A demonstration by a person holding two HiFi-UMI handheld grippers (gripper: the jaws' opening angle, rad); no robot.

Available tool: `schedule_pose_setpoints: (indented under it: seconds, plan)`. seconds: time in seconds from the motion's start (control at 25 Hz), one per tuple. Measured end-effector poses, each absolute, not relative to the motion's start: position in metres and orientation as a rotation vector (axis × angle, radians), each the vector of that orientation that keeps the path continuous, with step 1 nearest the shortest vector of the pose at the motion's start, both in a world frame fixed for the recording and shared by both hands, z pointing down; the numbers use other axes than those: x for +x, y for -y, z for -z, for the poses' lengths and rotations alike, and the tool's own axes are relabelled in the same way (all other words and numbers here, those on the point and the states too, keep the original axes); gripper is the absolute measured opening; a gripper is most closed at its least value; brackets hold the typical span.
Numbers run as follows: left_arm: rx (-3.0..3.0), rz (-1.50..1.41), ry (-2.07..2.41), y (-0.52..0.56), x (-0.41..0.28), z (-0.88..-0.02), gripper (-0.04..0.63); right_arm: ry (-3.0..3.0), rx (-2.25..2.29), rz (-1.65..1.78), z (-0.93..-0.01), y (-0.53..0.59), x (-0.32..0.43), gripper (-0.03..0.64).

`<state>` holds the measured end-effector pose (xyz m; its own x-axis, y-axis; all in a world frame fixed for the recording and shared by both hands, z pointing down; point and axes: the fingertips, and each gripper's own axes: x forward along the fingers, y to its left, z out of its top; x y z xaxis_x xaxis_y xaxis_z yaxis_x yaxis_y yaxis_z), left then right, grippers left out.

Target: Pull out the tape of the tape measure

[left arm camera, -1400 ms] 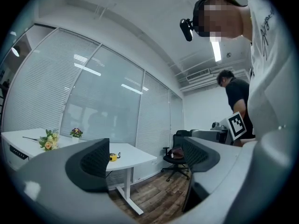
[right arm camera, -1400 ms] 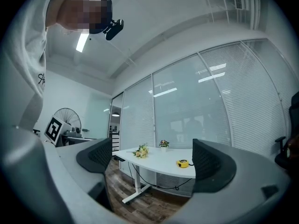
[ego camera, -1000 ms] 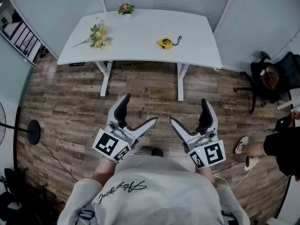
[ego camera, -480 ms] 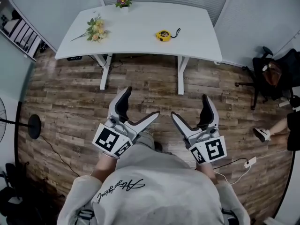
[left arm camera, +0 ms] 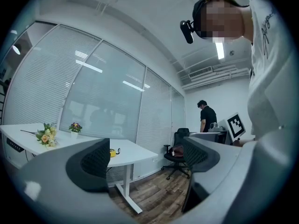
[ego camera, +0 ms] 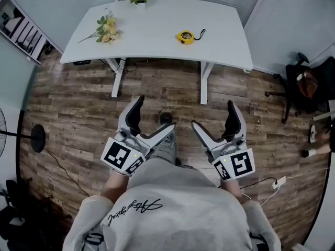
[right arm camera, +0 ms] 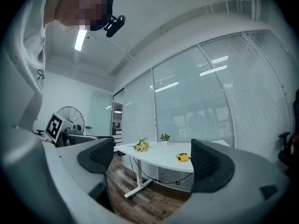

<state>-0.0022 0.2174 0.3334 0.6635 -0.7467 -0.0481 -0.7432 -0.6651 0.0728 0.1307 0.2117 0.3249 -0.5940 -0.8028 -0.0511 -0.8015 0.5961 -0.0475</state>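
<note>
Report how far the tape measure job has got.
Done: nothing; the tape measure lies untouched on the white table, no tape visibly drawn. In hand: nothing; left gripper and right gripper are open, empty, over the floor. Left: approach, grip the case, pull the tape.

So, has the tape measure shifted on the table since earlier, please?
No: the tape measure lies where it was on the table, right of the bouquet.

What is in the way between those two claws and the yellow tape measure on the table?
Nothing visible. The left gripper and right gripper are open and empty, with only bare wooden floor before the white table. The tape measure lies in the open on it, apart from the flowers.
</note>
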Motion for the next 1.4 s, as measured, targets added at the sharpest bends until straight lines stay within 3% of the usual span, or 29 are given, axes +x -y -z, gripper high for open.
schedule_pose_setpoints:
  seconds: [1.4]
  plan:
    - [2.86, 0.111, 1.151, 0.108, -0.056, -0.332, 0.472, -2.76, -1.514, 0.08, -0.347, 0.099, 0.075, 0.499]
